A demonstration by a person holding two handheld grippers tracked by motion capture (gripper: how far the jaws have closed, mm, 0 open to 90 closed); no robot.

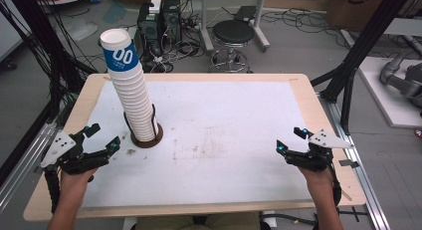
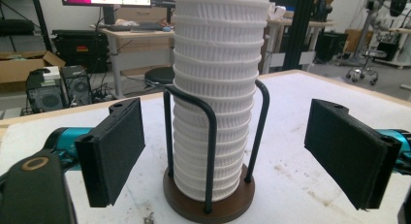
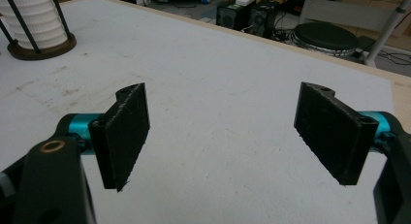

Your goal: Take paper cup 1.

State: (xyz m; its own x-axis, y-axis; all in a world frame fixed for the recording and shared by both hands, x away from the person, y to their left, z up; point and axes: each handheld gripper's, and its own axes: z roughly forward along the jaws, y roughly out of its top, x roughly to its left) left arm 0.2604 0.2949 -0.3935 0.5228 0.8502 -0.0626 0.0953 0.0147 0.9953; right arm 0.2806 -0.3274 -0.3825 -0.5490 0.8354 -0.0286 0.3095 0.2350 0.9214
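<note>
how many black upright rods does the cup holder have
3 rods show around the cup stack: front rod, left rod, right rod, all rising from the brown base. Another behind may be hidden.

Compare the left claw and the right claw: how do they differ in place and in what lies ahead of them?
1. The left claw sits near the table's left edge, close to the stack of paper cups; the right claw sits near the right edge, far from it.
2. The left claw points at the stack in its cup holder; the right claw points at bare white table mat.
Shared: both are open, empty and hand-held.
</note>
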